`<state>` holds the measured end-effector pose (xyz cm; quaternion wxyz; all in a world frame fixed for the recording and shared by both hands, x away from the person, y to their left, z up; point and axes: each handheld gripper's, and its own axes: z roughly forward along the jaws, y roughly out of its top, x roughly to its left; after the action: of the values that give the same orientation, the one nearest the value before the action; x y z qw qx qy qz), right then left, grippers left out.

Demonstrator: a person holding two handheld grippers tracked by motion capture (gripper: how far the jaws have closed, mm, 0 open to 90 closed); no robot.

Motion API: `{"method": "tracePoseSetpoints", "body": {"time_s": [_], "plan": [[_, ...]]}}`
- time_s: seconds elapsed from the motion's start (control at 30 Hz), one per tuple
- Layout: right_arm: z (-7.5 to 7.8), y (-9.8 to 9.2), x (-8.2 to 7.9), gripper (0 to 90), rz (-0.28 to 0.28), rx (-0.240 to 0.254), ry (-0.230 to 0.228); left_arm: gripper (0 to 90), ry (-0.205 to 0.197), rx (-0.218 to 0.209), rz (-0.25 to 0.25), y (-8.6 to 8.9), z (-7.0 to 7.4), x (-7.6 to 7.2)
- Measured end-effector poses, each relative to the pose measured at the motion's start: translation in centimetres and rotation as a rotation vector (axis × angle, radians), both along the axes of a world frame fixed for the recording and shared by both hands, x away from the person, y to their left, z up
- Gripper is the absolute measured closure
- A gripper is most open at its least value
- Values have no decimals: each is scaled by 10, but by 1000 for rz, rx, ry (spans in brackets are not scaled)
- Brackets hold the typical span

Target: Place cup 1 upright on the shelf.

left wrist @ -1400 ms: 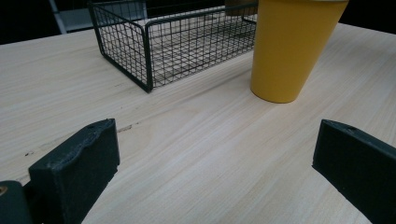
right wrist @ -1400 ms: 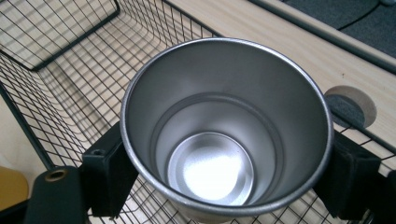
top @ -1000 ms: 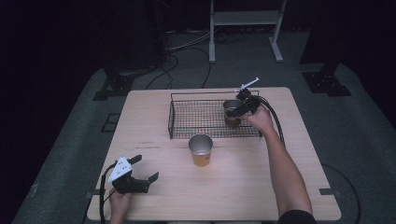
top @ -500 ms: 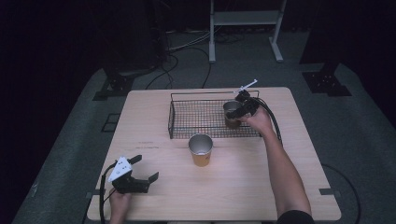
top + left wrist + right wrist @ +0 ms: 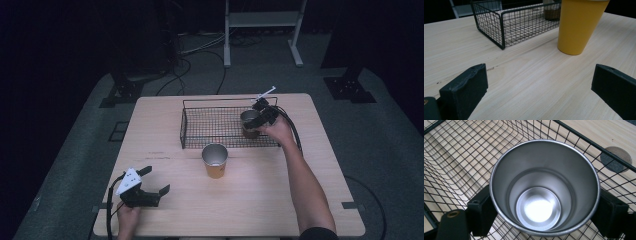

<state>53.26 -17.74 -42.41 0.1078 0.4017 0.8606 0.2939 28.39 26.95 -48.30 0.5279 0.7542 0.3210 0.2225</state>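
A: What sits at the left of the pale wooden table (image 5: pixel 310 200)?

B: The left gripper (image 5: pixel 156 181), held low near the table's near-left corner. Its jaws stand wide apart with nothing between them; in the left gripper view there is just bare wood in the gap.

A: And moving toward the middle?

B: A yellow tapered cup with a silvery metal inside (image 5: pixel 215 160) stands upright on the wood, just in front of the black wire mesh basket (image 5: pixel 210 130). From the left gripper view the yellow cup (image 5: pixel 579 25) rises beside the basket's near corner (image 5: pixel 501 25).

A: And on the right?

B: The right gripper (image 5: pixel 251 125) reaches into the basket's right end. There it has a second cup, brownish outside with a shiny steel interior (image 5: pixel 544 187), between its jaws, one black pad at each side of the wall. The jaws have just been easing open a little, but the pads still look pressed to the cup. That cup stands upright on the basket's wire floor, near the right wall.
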Motion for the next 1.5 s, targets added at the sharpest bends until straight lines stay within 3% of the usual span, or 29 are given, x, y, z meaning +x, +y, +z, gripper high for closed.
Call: {"method": "tracePoseSetpoints", "body": {"time_s": [0.43,0.87,1.5], "plan": [[1,1,-2,131,4,21,11,0,-3,3,-1,0,0,0],[-3,-5,-7,127,-18,50,-25,0,-4,5,-1,0,0,0],[-3,-9,-6,129,-21,61,-6,0,-4,5,-3,0,0,0]]}}
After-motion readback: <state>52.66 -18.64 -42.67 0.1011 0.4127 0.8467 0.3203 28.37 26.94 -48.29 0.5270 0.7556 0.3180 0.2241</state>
